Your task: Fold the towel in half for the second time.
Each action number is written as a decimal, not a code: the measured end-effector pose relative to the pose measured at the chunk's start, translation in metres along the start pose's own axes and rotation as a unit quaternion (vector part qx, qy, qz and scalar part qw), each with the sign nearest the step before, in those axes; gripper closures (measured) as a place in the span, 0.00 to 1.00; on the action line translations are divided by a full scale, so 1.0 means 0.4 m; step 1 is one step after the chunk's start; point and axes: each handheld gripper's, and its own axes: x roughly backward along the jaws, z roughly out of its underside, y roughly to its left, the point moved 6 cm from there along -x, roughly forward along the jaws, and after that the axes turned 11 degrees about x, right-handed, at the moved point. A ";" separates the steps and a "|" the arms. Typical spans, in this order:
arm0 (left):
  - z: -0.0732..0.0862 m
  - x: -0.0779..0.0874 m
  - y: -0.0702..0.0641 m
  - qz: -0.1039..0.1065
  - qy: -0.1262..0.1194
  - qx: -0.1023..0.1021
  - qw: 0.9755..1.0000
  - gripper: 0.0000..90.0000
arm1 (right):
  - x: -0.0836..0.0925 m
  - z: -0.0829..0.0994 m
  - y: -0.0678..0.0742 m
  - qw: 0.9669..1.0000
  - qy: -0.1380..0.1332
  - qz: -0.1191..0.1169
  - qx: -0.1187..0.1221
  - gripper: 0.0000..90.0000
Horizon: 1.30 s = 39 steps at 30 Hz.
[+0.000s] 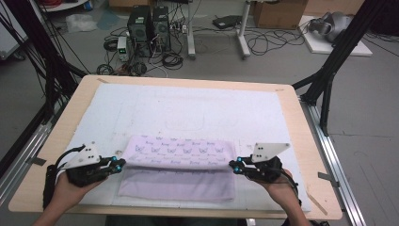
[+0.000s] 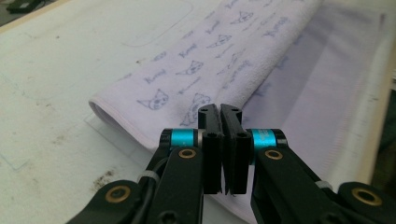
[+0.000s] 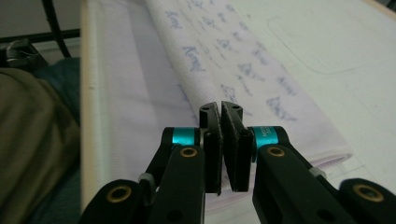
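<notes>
Item: lilac towel (image 1: 179, 169), partly folded, lying on the white mat (image 1: 141, 108) that covers the wooden surface (image 1: 310, 141), at the near edge in front of the person. Its long axis runs left to right across the high view. The far half is doubled over toward the person, showing a printed face with small blue cat heads and script; the near half lies flat, plain and slightly darker.

Left hand-held gripper (image 1: 118, 163): at the towel's left short end, level with the fold, pointing inward toward the cloth. Jaws pressed together; from the left gripper view the tips sit at the folded edge, but whether cloth is pinched between them cannot be told.

Right hand-held gripper (image 1: 235, 165): mirror position at the right short end, jaws likewise pressed together, grip on cloth equally unclear.

Relation: towel spans between the two hand-held grippers; each is equally near its own end.
</notes>
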 end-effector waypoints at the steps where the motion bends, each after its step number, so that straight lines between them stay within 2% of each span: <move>1: 0.013 0.009 -0.017 0.008 0.001 -0.003 1.000 0.96 | 0.013 -0.004 0.018 1.000 -0.006 -0.003 0.002 0.97; 2: 0.031 0.013 -0.032 0.017 0.006 -0.007 1.000 0.96 | 0.022 -0.002 0.039 1.000 -0.009 -0.014 0.004 0.96; 3: 0.050 0.012 -0.042 0.023 0.014 -0.007 1.000 0.92 | 0.022 0.005 0.064 0.999 -0.008 -0.036 0.001 0.95; 4: 0.071 0.003 -0.044 0.020 0.026 -0.001 0.999 0.82 | 0.017 0.019 0.082 0.999 0.006 -0.046 0.004 0.92; 5: 0.084 -0.005 -0.039 0.019 0.035 0.003 0.999 0.74 | 0.009 0.036 0.094 0.999 0.021 -0.047 0.005 0.88; 7: 0.094 -0.021 -0.033 0.022 0.041 0.011 0.999 0.70 | -0.002 0.049 0.096 0.999 0.014 -0.050 -0.008 0.85; 9: 0.091 -0.041 -0.030 0.021 0.044 0.006 0.999 0.70 | -0.016 0.053 0.089 0.998 0.004 -0.053 -0.023 0.83; 15: 0.095 -0.084 -0.009 0.015 0.058 0.007 0.998 0.73 | -0.076 0.074 0.079 0.997 0.024 -0.067 -0.032 0.79; 17: 0.100 -0.094 0.001 0.012 0.061 0.010 0.998 0.73 | -0.087 0.084 0.070 0.997 0.032 -0.064 -0.038 0.78; 20: 0.085 -0.101 0.015 0.005 0.050 0.015 0.999 0.71 | -0.091 0.084 0.036 0.997 0.033 -0.048 -0.050 0.73; 24: 0.034 -0.113 0.047 -0.007 0.023 0.023 0.999 0.69 | -0.100 0.063 -0.026 0.997 0.022 -0.021 -0.064 0.67; 26: 0.015 -0.122 0.064 -0.013 0.018 0.022 1.000 0.68 | -0.108 0.055 -0.050 0.998 0.023 -0.007 -0.061 0.64; 29: -0.012 -0.143 0.100 -0.024 0.003 0.037 0.999 0.65 | -0.117 0.051 -0.077 0.998 0.028 0.003 -0.064 0.62; 34: -0.025 -0.183 0.154 -0.042 0.011 0.053 0.998 0.61 | -0.137 0.062 -0.127 0.997 0.030 0.024 -0.071 0.60; 39: -0.026 -0.213 0.196 -0.058 0.013 0.075 0.995 0.57 | -0.146 0.079 -0.172 0.995 0.019 0.039 -0.094 0.58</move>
